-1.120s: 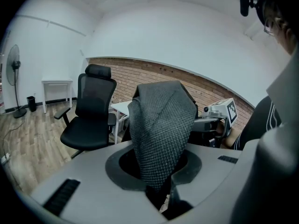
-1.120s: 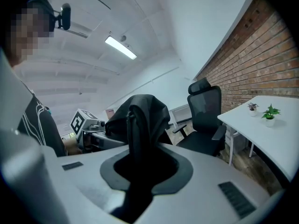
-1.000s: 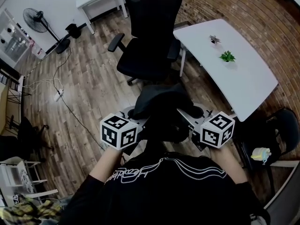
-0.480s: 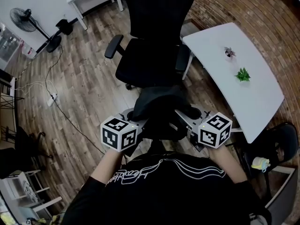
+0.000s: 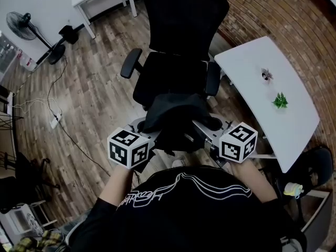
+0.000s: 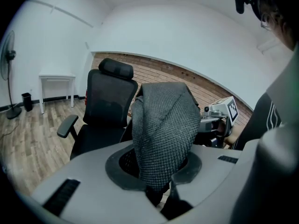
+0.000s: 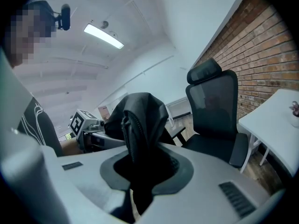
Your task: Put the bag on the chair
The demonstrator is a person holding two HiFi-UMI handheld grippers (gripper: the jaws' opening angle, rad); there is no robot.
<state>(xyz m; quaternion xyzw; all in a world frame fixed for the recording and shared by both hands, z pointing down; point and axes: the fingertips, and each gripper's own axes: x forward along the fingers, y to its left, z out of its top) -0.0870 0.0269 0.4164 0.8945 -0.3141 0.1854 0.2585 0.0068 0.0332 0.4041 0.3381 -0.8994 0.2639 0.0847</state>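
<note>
Against a second ago, the black office chair with mesh back and padded seat [image 5: 173, 75] lies nearer in the head view, and the white, curved-edged desk [image 5: 247, 109] has slid toward the right. The soft black fabric bag [image 5: 177, 114] hangs in the air between both grippers, its far side overlapping the seat's front edge. The left gripper [image 5: 148, 126] has its jaws clenched on a grey, coarsely woven mesh fold of the bag. The right gripper [image 5: 209, 126] has its jaws clenched on a smoother, darker fold with a ridged seam. Wood-grain floor planks [image 5: 94, 104] run under the chair, and a red brick wall [image 5: 283, 25] curves behind the desk.
</note>
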